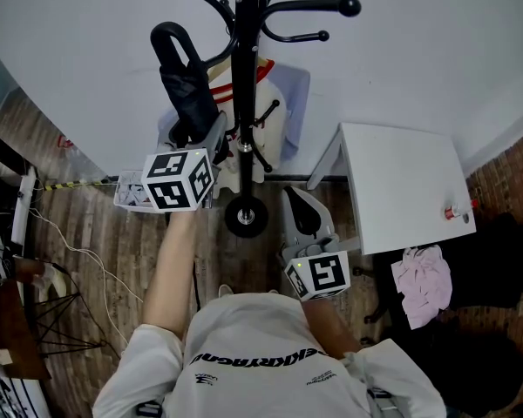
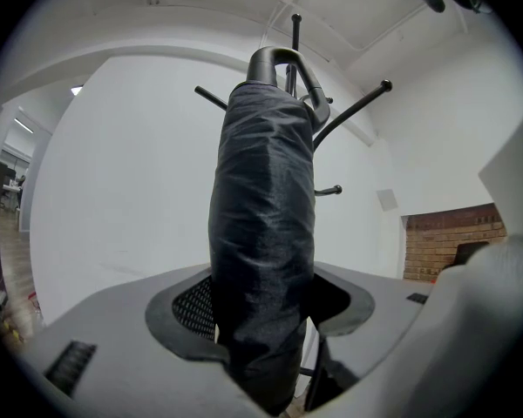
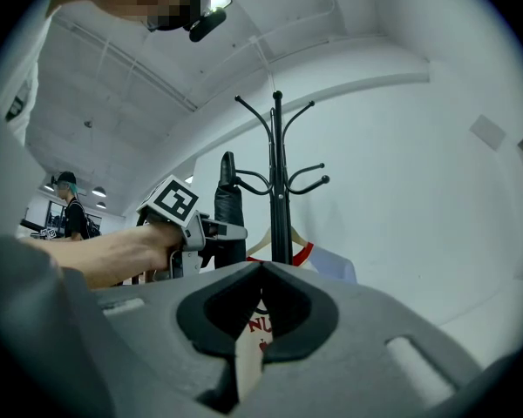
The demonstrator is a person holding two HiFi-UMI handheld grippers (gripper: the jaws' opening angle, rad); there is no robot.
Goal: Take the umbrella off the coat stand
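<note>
The folded black umbrella (image 2: 263, 225) stands upright in my left gripper (image 2: 266, 320), whose fingers press on its fabric from both sides. Its loop handle rises above them, close against the coat stand (image 2: 295, 37) just beyond. My right gripper (image 3: 261, 270) holds its fingers together, empty, beside a white counter (image 1: 401, 181).

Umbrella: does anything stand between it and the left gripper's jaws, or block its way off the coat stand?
Nothing stands between them: the left gripper has its jaws closed on the umbrella. On the way off, its loop handle lies against a hook arm of the coat stand; whether it is hooked I cannot tell.
</note>
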